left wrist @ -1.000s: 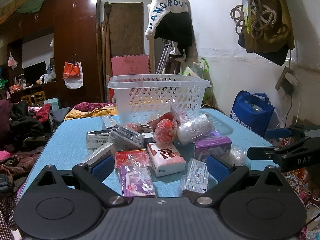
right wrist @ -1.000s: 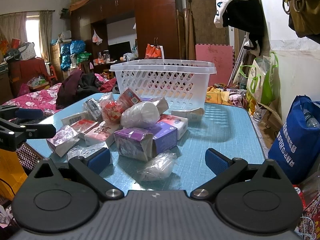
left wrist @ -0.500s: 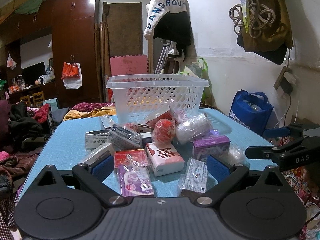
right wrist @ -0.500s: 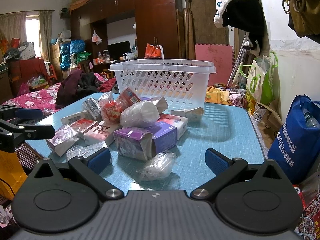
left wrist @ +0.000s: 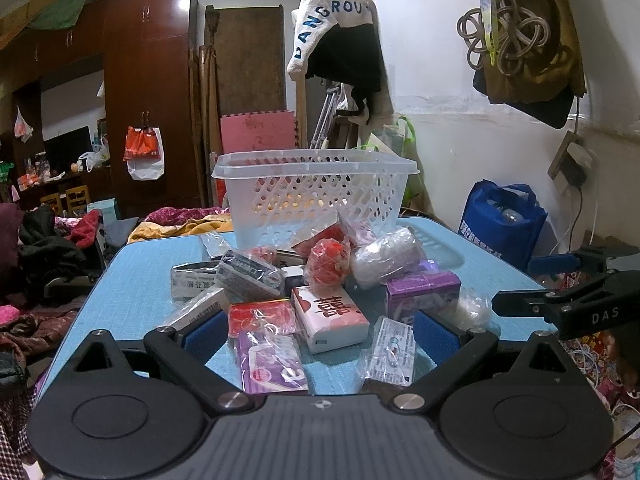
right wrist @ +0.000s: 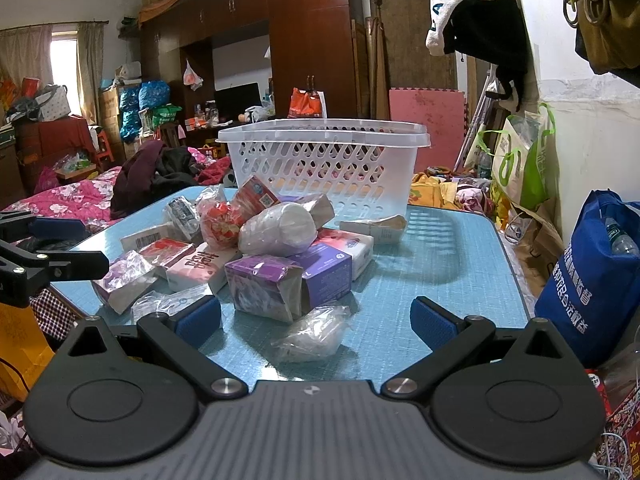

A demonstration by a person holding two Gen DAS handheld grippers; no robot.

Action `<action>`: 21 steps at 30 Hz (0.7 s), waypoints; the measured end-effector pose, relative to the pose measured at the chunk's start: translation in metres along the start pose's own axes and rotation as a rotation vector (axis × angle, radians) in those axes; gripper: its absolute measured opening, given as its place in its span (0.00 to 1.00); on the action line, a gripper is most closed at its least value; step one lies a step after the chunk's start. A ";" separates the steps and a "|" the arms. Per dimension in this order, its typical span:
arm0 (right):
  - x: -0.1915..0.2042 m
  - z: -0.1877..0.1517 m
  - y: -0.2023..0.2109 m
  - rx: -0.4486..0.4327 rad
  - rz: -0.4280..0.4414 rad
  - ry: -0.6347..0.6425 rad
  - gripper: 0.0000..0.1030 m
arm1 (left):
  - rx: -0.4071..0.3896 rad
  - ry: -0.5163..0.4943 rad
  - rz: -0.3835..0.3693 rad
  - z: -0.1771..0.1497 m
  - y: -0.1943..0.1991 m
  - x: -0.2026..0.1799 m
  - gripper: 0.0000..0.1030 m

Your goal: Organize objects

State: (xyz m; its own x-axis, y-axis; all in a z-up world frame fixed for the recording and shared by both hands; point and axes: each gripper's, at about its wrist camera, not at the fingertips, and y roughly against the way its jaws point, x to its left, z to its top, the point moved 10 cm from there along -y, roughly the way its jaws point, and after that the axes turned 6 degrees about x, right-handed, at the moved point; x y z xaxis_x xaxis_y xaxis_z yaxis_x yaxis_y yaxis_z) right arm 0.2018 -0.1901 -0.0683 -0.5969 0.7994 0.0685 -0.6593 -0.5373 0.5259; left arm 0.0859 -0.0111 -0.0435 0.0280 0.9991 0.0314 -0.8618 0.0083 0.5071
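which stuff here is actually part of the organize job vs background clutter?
Job: white basket, purple box, white tissue pack, red wrapped ball, clear bagged packets.

Clutter: blue bag, hanging sweatshirt, pink foam mat.

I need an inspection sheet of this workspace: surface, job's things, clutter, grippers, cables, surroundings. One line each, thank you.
Surface: blue table, right part bare.
Job's things: white basket at the far side, looks empty; a pile of packets before it, with a purple box, a white box with red characters, a red wrapped ball and a clear bag nearest the right gripper.
Clutter: nothing seen on the table besides the packets.
Grippers: left gripper open, low over the near packets; right gripper open, holding nothing.
Cables: charger lead on the wall.
Surroundings: blue bag, brown wardrobe, hanging clothes.
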 end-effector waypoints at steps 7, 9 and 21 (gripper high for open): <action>-0.001 0.000 -0.001 0.003 -0.001 0.001 1.00 | 0.002 0.003 -0.005 -0.001 -0.001 0.000 0.97; -0.001 0.000 -0.001 0.003 -0.002 0.002 1.00 | 0.001 0.001 -0.002 -0.001 -0.001 0.000 0.97; -0.001 0.018 0.020 -0.224 -0.017 0.001 1.00 | -0.206 -0.029 0.095 0.024 0.014 0.013 1.00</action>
State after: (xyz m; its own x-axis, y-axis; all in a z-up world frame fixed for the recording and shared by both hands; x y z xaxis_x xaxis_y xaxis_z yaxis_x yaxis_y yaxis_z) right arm 0.1978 -0.1968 -0.0430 -0.5853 0.8086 0.0601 -0.7542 -0.5701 0.3258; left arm 0.0863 0.0012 -0.0150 -0.0466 0.9942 0.0967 -0.9463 -0.0749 0.3145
